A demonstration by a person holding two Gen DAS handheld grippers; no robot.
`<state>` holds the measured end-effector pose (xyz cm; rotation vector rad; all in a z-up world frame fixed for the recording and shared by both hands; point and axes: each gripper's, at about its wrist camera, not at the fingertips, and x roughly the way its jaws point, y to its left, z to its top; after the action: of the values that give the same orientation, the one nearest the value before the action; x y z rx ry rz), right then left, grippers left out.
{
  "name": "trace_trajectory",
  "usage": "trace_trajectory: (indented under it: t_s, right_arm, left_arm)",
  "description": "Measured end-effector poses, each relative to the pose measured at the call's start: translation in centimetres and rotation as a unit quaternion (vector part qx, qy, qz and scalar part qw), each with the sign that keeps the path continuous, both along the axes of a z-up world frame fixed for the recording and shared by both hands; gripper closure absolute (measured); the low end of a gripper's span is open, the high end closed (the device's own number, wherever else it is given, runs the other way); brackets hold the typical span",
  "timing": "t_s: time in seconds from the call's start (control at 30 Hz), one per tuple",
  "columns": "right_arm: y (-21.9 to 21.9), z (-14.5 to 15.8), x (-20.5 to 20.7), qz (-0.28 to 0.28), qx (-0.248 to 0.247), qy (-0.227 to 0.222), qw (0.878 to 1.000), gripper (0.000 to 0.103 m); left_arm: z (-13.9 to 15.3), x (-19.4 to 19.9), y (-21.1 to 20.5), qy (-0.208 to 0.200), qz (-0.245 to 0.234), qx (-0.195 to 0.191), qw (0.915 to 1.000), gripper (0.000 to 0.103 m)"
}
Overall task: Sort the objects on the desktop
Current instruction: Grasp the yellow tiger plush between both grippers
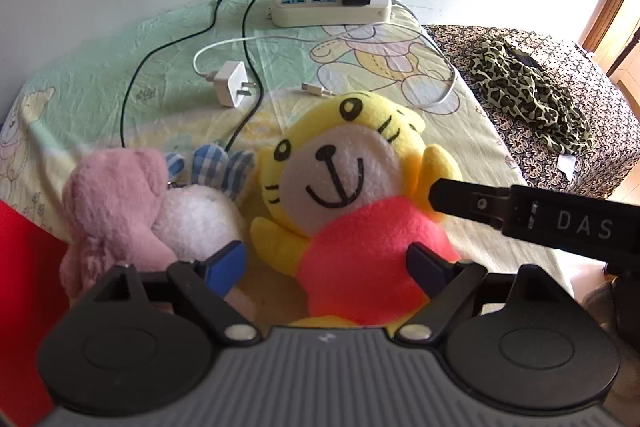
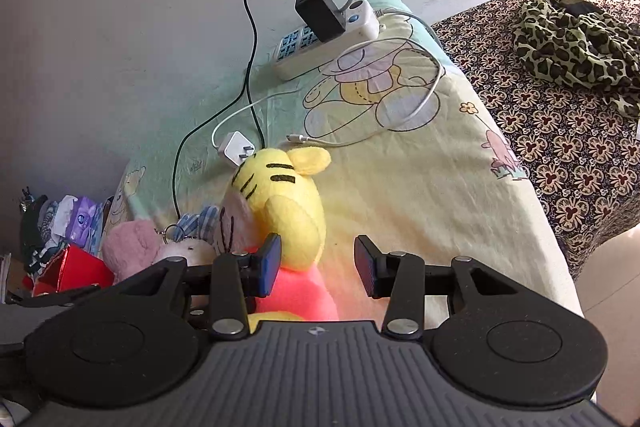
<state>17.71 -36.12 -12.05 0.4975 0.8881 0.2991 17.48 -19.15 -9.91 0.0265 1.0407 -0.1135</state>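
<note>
Yellow tiger plush [image 1: 352, 195] is straddled w/o contact by wide-open left gripper [image 1: 326, 263], its arm btwn half-open jaws of right gripper [image 2: 316, 263], prob. for sorting beside pink plush [image 1: 116, 203].

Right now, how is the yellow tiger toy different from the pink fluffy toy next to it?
The yellow tiger toy has a drawn smiling face and a pink-red shirt; the pink fluffy toy shows no face here. The tiger's fabric looks smooth, the pink one's shaggy. The tiger lies between the left gripper's open jaws; the pink toy lies outside them. Both are soft toys on the cartoon bedsheet.
</note>
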Motion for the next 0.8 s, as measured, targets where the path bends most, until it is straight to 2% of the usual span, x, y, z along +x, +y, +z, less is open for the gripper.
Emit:
trace_trajectory:
  t_s: [0.2,0.37,0.5,0.63,0.73,0.77,0.8]
  right_arm:
    - [-0.1,-1.3,0.8,0.009,0.052,0.02,0.998,0.056]
    - [0.3,-1.8,1.6,0.016,0.047,0.024,0.999,0.054]
    - [0.6,-2.2,2.1,0.025,0.049,0.024,0.998,0.054]
    - [0.8,-3.2,2.8,0.03,0.069,0.037,0.997,0.05]
    - [0.8,-3.9,3.1,0.032,0.093,0.05,0.994,0.05]
    - [0.7,-4.1,3.2,0.032,0.104,0.057,0.992,0.051]
    - [0.7,-4.3,3.2,0.033,0.118,0.063,0.99,0.057]
  left_arm:
    - [-0.9,0.4,0.0,0.004,-0.013,-0.027,0.9995,0.01]
    - [-1.6,1.0,0.4,0.007,-0.018,-0.051,0.9985,0.008]
    - [-2.0,1.5,0.2,-0.002,-0.03,-0.051,0.9982,0.005]
    - [-2.4,2.0,0.4,-0.007,-0.033,-0.06,0.9976,0.005]
    - [-2.7,2.2,0.6,-0.002,-0.038,-0.081,0.996,0.01]
    - [-2.7,2.2,0.6,-0.002,-0.039,-0.086,0.9955,0.011]
    - [-2.7,2.1,0.5,-0.004,-0.042,-0.087,0.9953,0.012]
